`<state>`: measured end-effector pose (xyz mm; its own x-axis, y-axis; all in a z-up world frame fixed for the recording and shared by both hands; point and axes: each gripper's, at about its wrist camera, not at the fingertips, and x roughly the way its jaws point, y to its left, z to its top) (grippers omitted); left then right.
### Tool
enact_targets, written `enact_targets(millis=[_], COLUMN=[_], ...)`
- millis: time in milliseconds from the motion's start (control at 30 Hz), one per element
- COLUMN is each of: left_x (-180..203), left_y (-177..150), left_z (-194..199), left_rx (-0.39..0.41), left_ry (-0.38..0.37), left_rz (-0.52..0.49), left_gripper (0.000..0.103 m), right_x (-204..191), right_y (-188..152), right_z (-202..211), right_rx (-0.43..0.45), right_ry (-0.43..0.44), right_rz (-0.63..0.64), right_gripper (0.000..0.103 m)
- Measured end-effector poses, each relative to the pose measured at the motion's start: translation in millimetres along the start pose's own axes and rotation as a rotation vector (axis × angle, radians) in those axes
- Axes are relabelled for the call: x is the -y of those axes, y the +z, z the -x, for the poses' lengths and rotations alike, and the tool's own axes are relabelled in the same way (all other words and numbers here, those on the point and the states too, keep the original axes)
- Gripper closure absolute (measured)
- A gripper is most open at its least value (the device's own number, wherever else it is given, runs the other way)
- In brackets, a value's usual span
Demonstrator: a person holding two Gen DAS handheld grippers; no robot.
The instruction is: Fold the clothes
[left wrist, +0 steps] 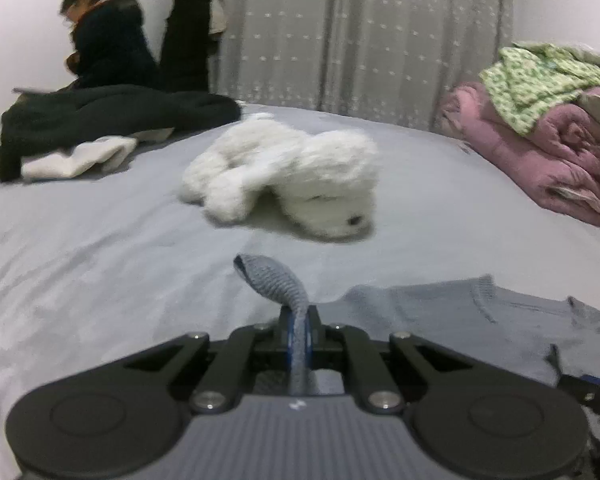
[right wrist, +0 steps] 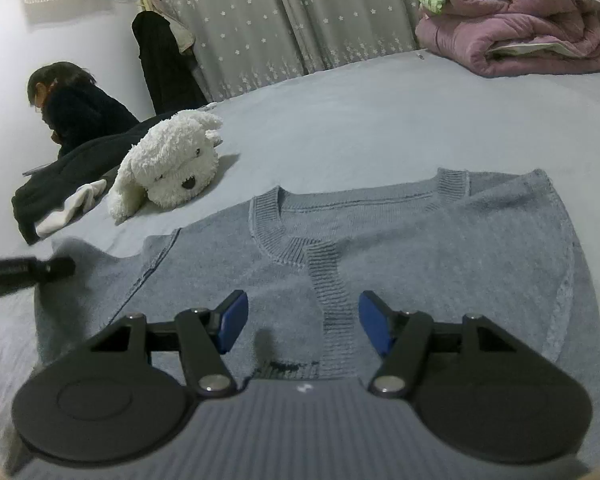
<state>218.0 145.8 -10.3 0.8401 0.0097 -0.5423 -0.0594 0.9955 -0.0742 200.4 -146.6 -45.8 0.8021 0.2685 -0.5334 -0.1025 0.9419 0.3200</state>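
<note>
A grey-blue knitted sweater (right wrist: 400, 248) lies flat on the bed, neckline away from me, with a ribbed placket down its middle. My left gripper (left wrist: 298, 330) is shut on a fold of the sweater's edge (left wrist: 276, 280), which curls up out of the closed jaws. The rest of the sweater (left wrist: 460, 312) spreads to its right. The right wrist view shows that same left gripper (right wrist: 60, 266) as a dark bar at the sweater's left edge. My right gripper (right wrist: 303, 320) hovers open over the sweater's front, its blue pads (right wrist: 232, 322) on either side of the placket, nothing held.
A white plush dog (right wrist: 172, 164) lies on the grey sheet (right wrist: 360, 120) beyond the sweater. Dark clothes and a white garment (right wrist: 72, 204) sit at the far left, where a person (right wrist: 76, 112) sits. A pink quilt (right wrist: 532, 20) with green fabric is piled at the far right.
</note>
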Motion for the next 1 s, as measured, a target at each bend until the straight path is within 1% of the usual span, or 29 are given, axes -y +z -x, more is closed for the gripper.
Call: enact_targets(millis=[67,200,333,367,400,433,467,500,533,567,600,700,800,900,1000], left_x=[12,36,60,64,66,66,66,65,63,62,61,57,51,45,44], left_y=[5,7,4,2,0,-3,-5,-6,-6,-6,-5,-3,-4,-10,-16], left_z=[2,1,-4,-7,-10,-12,-14,-15,-14,-11,-8,1,8,18,20], left_rx=[-0.012,-0.058,-0.11,-0.125,-0.136,-0.148,-0.159,-0.165,-0.159,-0.146,-0.131,-0.099,-0.095,-0.088,-0.083], left_ry=[-0.029,-0.117,-0.215,-0.251,-0.305,-0.375,-0.446,-0.503,-0.53,-0.537,-0.532,-0.474,-0.435,-0.402,-0.348], left_rz=[-0.008,-0.002,0.016,0.03,0.052,0.083,0.115,0.142,0.152,0.15,0.137,0.071,0.017,-0.062,-0.155], left_gripper=[0.098,0.098,0.098,0.097,0.097,0.096,0.092,0.084,0.081,0.076,0.073,0.07,0.068,0.065,0.061], right_x=[0,7,20,24,28,32,36,40,44,48,51,55,50,41,33], right_y=[0,1,3,3,4,5,5,6,7,7,8,8,10,12,10], right_z=[0,2,4,4,4,5,5,6,7,7,8,11,13,14,11], right_rx=[0.0,0.002,0.001,0.001,0.001,0.0,-0.001,0.0,0.001,0.001,0.002,0.002,-0.019,-0.05,-0.087], right_ry=[0.004,0.028,0.086,0.103,0.123,0.143,0.164,0.185,0.204,0.221,0.238,0.293,0.334,0.324,0.28], right_rz=[-0.001,-0.033,-0.112,-0.138,-0.167,-0.196,-0.226,-0.256,-0.285,-0.311,-0.335,-0.385,-0.385,-0.343,-0.297], right_gripper=[0.037,0.037,0.037,0.037,0.037,0.037,0.037,0.037,0.037,0.037,0.037,0.038,0.044,0.049,0.055])
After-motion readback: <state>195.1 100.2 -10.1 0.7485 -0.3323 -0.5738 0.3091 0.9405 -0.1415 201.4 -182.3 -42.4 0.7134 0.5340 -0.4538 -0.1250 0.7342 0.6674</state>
